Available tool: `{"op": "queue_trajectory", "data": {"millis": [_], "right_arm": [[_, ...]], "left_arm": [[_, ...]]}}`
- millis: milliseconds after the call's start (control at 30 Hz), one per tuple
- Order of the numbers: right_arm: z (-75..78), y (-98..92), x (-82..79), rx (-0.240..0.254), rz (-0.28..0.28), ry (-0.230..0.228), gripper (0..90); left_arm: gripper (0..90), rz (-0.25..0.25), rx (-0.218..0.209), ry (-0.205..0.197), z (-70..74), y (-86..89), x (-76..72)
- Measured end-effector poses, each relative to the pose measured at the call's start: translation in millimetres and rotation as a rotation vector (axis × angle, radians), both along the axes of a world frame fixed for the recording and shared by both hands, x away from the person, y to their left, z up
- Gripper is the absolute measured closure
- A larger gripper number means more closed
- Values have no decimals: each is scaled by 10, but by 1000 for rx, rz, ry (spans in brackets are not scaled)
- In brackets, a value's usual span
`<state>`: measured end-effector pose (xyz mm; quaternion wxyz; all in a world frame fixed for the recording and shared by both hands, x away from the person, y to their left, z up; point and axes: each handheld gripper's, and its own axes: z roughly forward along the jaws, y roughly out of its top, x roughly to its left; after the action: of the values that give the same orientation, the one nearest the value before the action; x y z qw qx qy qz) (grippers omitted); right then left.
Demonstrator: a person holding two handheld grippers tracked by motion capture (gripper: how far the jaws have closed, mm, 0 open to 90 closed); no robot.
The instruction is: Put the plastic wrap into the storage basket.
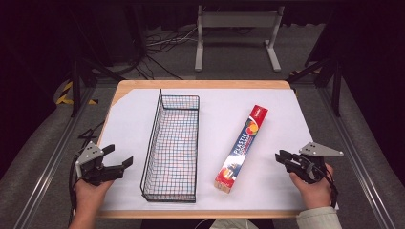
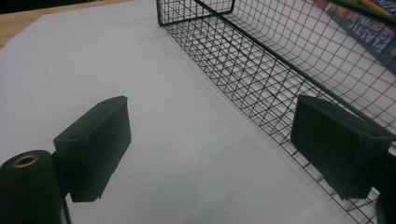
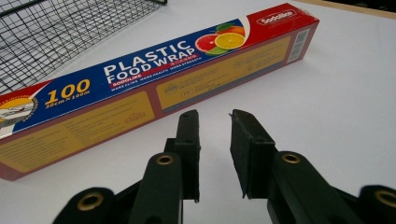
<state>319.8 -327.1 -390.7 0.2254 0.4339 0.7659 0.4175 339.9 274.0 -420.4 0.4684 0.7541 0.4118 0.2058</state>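
Observation:
A long red-and-blue box of plastic food wrap [image 1: 243, 145] lies flat on the white sheet, right of centre, slanting away from me. In the right gripper view the box [image 3: 154, 79] lies just beyond the jaws. My right gripper [image 1: 282, 155] [image 3: 215, 114] rests near the box's near end, a little apart, its jaws open by a narrow gap with nothing between them. A black wire basket [image 1: 155, 138] stands left of centre with nothing in it. My left gripper [image 1: 120, 155] [image 2: 212, 107] sits left of the basket [image 2: 261, 65], jaws wide open and holding nothing.
The white sheet [image 1: 129, 119] covers most of a wooden table [image 1: 200, 84]. Beyond the far edge, a grey metal stand [image 1: 236, 21] and cables [image 1: 162, 43] sit on the floor. A hand [image 1: 88, 195] holds the left gripper at the table's front edge.

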Motion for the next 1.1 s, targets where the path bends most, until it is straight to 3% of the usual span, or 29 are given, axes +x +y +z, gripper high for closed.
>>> {"op": "queue_trajectory", "data": {"millis": [167,233,333,400,467,600,700,967,1100], "right_arm": [[13,7,41,-8,6,5,703],[39,-1,51,27,15,19,684],[103,43,47,7,18,13,676],[138,76,38,9,15,28,687],[170,102,24,-1,5,9,679],[233,138,33,34,16,6,677],[264,226,64,32,45,7,693],[316,538,132,25,146,21,692],[369,758,139,60,247,34,726]], "left_arm": [[125,-6,9,0,-10,-14,20],[124,-3,4,4,-18,-5,23],[126,7,8,7,-16,7,17],[124,-1,-12,10,-3,20,21],[110,-14,-17,5,10,14,8],[107,-19,-7,-1,26,7,-1],[107,-8,-22,9,10,8,13],[107,-7,-11,13,-14,5,28],[106,-7,3,3,-10,19,24]]}}
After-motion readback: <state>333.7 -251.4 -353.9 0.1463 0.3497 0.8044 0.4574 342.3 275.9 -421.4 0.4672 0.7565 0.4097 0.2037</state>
